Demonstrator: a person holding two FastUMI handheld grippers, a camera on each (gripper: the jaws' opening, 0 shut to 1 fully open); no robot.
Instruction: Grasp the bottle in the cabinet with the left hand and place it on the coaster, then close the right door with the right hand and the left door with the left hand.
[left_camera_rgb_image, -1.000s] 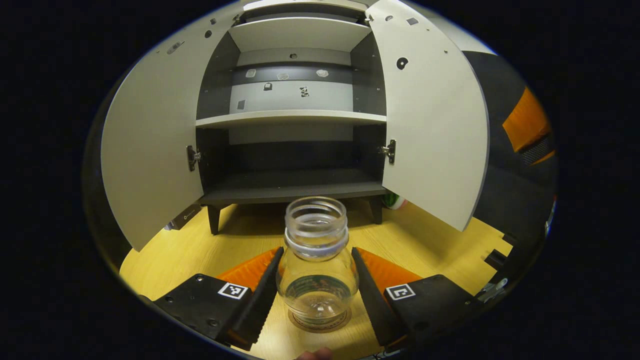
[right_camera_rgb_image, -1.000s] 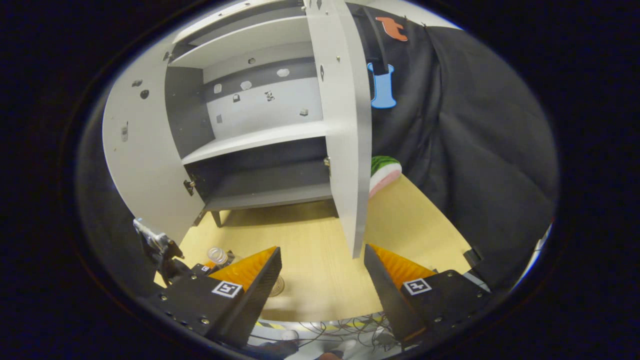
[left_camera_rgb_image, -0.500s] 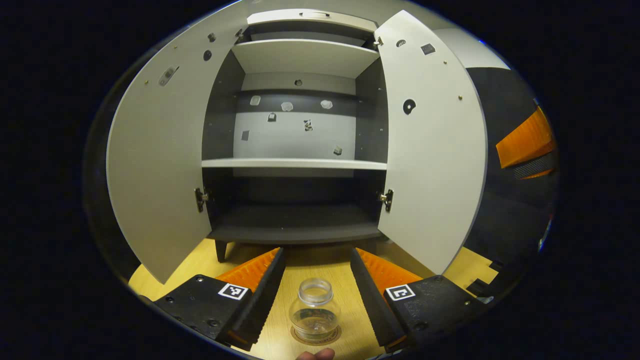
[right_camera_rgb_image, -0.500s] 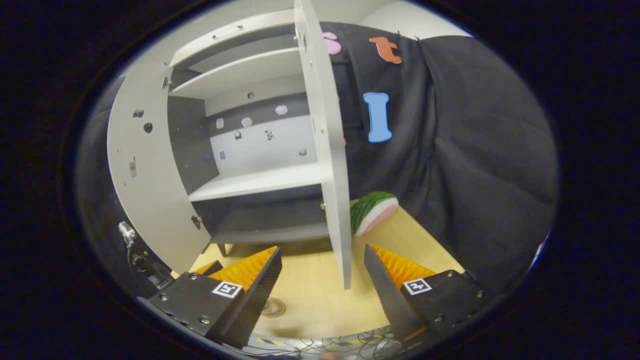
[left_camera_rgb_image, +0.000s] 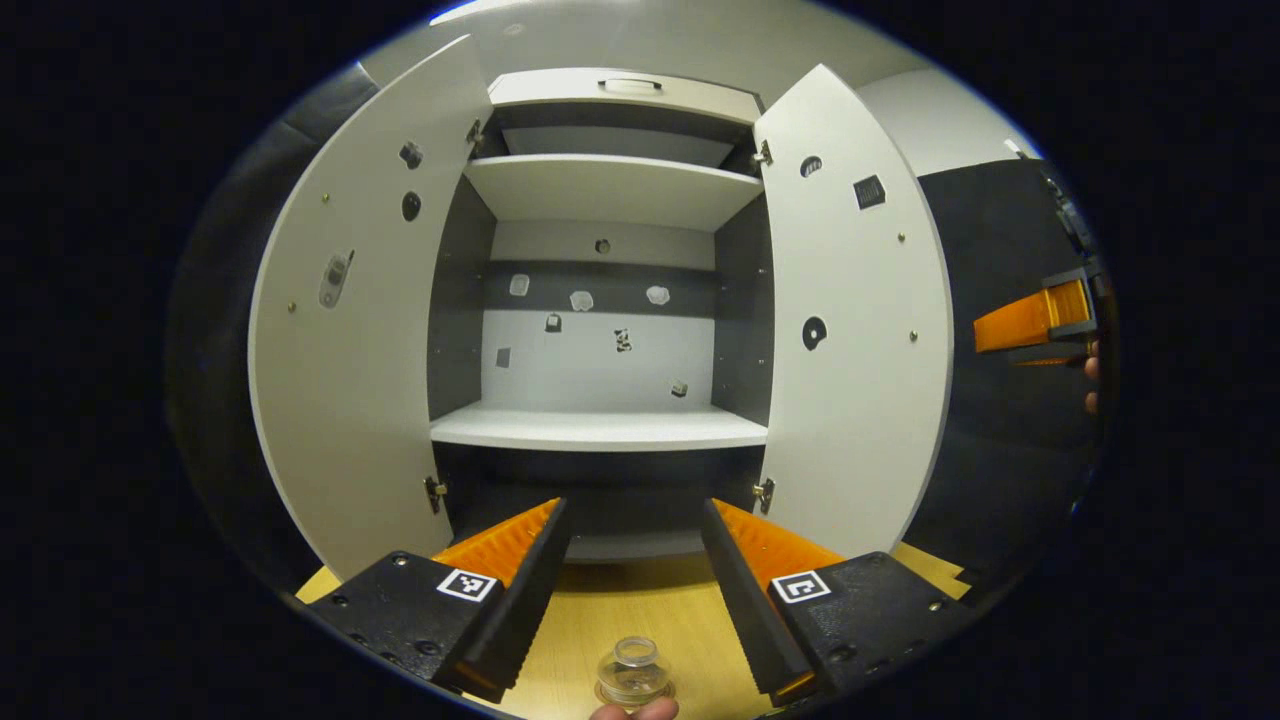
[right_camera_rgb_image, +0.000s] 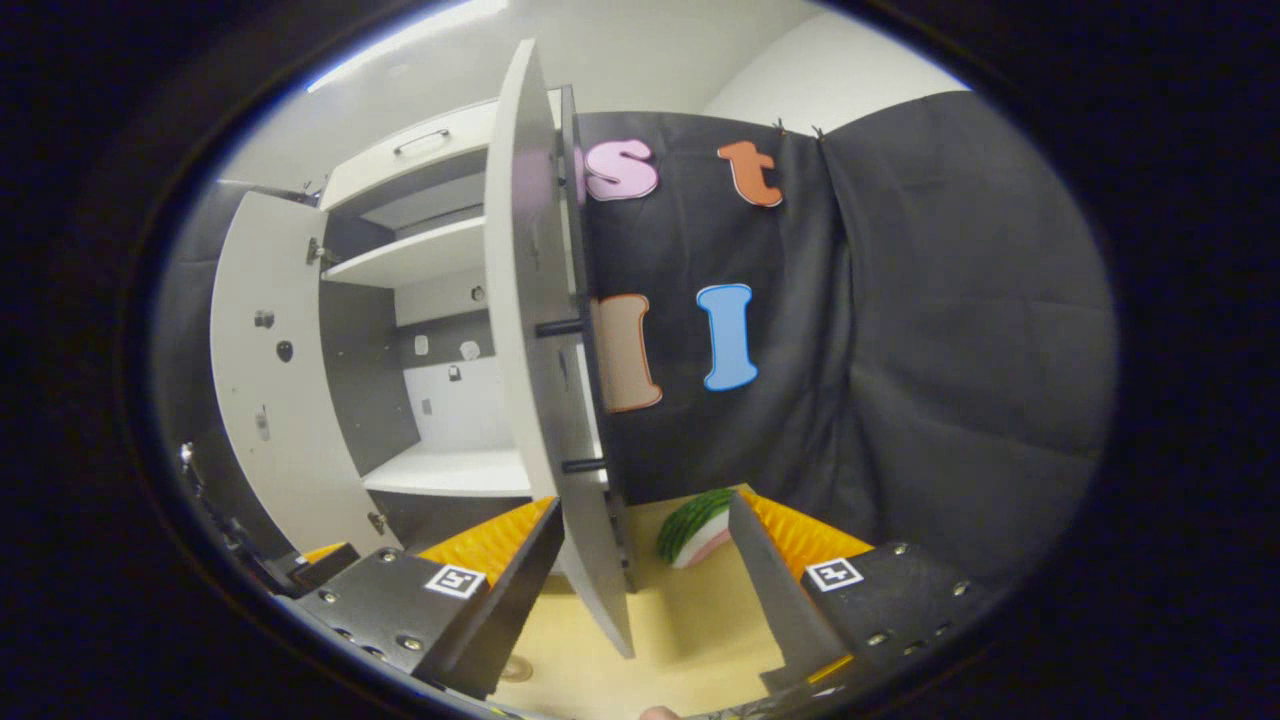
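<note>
Glass bottle (left_camera_rgb_image: 630, 668) sits on the coaster (left_camera_rgb_image: 634, 692), bottom centre; both hand-held grippers (left_camera_rgb_image: 634, 560) (right_camera_rgb_image: 640, 570) gape wide. The right door (right_camera_rgb_image: 545, 400), stiff and light, should take a push near its free edge.

You see a clear, glossy glass bottle (left_camera_rgb_image: 632, 668) on a round coaster (left_camera_rgb_image: 634, 692) whose material you cannot tell. The table (left_camera_rgb_image: 640, 610) under it is pale wood-look board, smooth with a light sheen. The cabinet's right door (left_camera_rgb_image: 850, 350) and left door (left_camera_rgb_image: 365, 330) are smooth, matt, pale laminate board, like the shelf (left_camera_rgb_image: 600, 428); the inner side walls are matt dark board. The hinges (left_camera_rgb_image: 764, 492) look like shiny metal. Behind the cabinet hangs matt black cloth (right_camera_rgb_image: 930, 330), softly creased. Your left gripper (left_camera_rgb_image: 634, 575) has ribbed fingers (left_camera_rgb_image: 505, 545) and matt plastic-looking blocks.
</note>
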